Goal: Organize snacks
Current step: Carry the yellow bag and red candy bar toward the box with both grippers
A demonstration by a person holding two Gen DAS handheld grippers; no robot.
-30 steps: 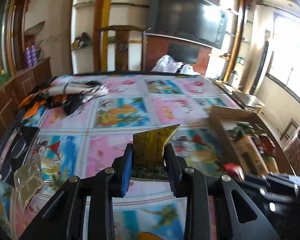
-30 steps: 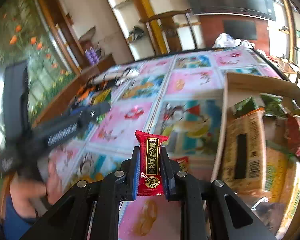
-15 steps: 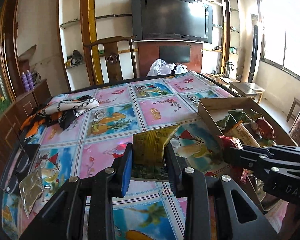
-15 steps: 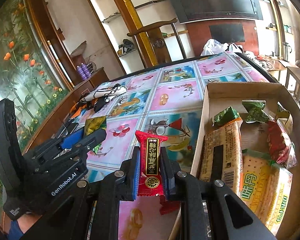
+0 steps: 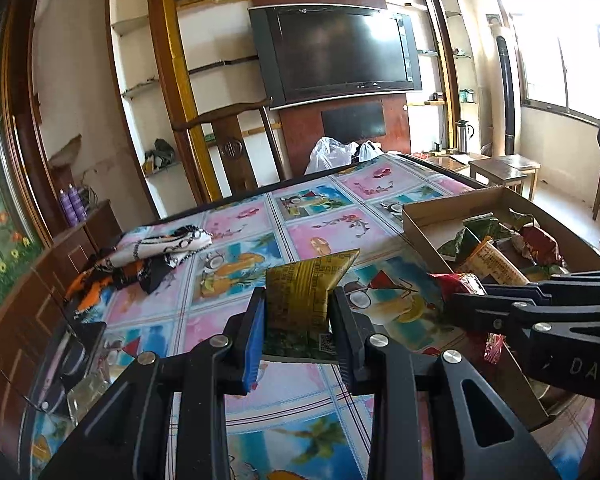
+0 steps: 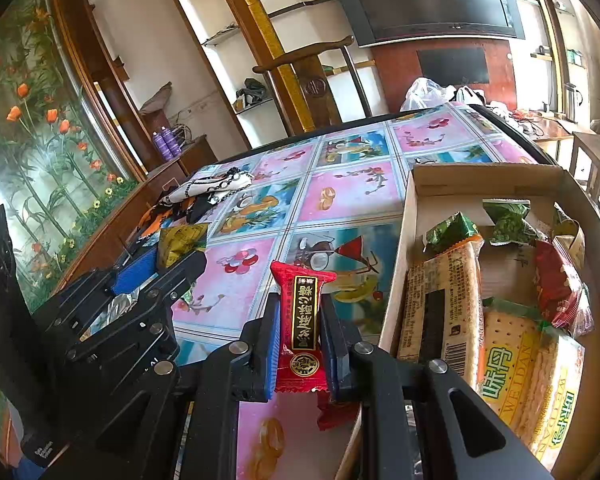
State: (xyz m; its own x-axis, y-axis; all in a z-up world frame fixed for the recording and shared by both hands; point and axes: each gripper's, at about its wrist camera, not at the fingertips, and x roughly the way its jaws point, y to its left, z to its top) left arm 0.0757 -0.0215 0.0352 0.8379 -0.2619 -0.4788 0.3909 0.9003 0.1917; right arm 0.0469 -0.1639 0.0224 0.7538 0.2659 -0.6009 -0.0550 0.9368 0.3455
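My left gripper is shut on a yellow-green snack packet and holds it above the table. My right gripper is shut on a red snack packet with a black and gold label. It hovers just left of the cardboard box. The box holds cracker packs, green packets and a red packet. The left gripper shows at the left of the right wrist view. The right gripper shows at the right of the left wrist view.
The table wears a colourful picture cloth. A heap of scarves lies at its far left, glasses at the near left. Another red packet lies under my right gripper. A wooden chair stands behind the table.
Both grippers have tilted up and moved closer to the box, each still holding its packet. The room behind shows higher in both views.
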